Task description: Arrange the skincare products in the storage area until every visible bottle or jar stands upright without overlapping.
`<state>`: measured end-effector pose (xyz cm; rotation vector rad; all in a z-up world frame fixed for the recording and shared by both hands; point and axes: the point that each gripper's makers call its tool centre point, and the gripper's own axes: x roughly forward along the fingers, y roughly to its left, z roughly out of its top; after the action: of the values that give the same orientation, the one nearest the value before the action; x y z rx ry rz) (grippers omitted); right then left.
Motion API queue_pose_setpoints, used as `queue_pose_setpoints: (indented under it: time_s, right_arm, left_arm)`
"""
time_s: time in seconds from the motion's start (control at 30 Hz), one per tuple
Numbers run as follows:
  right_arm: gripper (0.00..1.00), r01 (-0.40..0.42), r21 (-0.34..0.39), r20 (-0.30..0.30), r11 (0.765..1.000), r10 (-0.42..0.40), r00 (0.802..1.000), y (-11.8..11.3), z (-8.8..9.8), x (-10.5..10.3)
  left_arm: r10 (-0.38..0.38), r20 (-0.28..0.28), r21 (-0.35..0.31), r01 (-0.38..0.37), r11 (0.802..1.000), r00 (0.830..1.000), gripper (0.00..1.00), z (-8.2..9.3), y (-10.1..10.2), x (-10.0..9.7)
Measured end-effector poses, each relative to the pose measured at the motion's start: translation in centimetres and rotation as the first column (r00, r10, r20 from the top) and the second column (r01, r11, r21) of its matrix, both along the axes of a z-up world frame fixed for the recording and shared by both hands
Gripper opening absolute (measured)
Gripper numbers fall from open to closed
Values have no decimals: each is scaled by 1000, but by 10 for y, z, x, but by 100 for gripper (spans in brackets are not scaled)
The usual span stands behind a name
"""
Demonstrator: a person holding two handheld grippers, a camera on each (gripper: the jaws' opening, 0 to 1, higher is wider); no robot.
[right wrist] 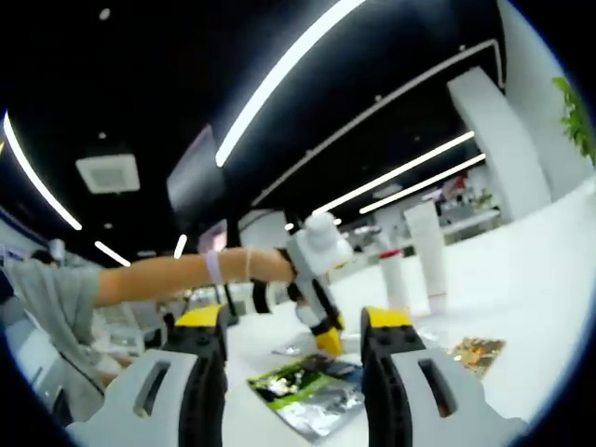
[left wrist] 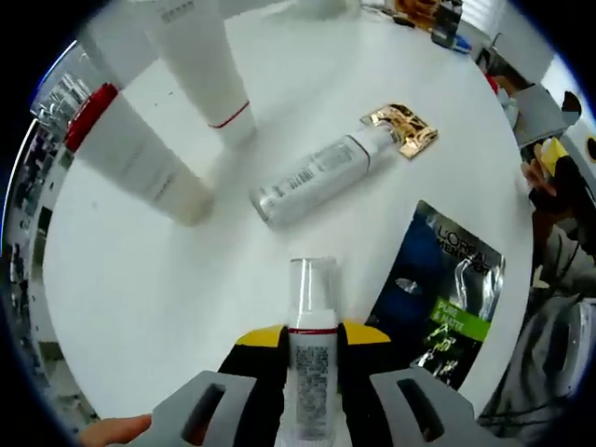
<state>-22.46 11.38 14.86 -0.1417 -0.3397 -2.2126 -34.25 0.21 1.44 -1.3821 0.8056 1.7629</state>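
My left gripper (left wrist: pixel 312 337) is shut on a small white bottle (left wrist: pixel 312 368) with a clear cap and a red band, held above the white table (left wrist: pixel 140 298). Ahead of it a white pump bottle (left wrist: pixel 312 177) lies on its side, its gold cap (left wrist: pixel 400 128) pointing away. Two white tubes stand upright at the left, one with a red cap (left wrist: pixel 140 158) and a taller one (left wrist: pixel 209 74). In the right gripper view my right gripper (right wrist: pixel 293 349) is open and holds nothing. The left gripper (right wrist: pixel 321 326) points down over the table there, in a person's hand.
A dark blue and green sachet (left wrist: pixel 447 298) lies flat to the right of the held bottle and also under the right gripper as the sachet (right wrist: pixel 307 386). The upright tubes (right wrist: pixel 414 261) stand beyond it. A person (left wrist: pixel 559 196) sits at the table's right edge.
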Motion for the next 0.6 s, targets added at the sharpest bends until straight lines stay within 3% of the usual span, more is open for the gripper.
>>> queue_pose_setpoints:
  time_s: [0.07, 0.13, 0.23, 0.4, 0.47, 0.6]
  right_arm:
    - [56, 1, -6, -4, 1000, -1, 1000, 1, 3, 1]
    - [56, 3, -5, -7, 1000, -3, 1000, 2, 4, 2]
    - [55, 4, -3, -12, 1000, -4, 1000, 2, 6, 4]
    - [56, -5, 7, -7, 1000, 5, 1000, -1, 8, 4]
    - [56, -6, 10, -7, 1000, 6, 1000, -3, 10, 3]
    - [56, -9, 12, -8, 1000, 9, 1000, -8, 14, 2]
  left_arm:
    - [29, 8, -15, -29, 999, 1000, 21, 1, -1, -2]
    - [87, 37, 11, -87, 996, 996, 21, 1, 3, -1]
    - [88, 43, 38, -89, 995, 995, 21, 5, 4, -3]
    - [131, 125, 174, -152, 973, 983, 20, 18, 16, 4]
    - [143, 125, 248, -170, 954, 982, 20, 27, 21, 3]
    - [148, 126, 439, -189, 878, 981, 20, 50, 30, 8]
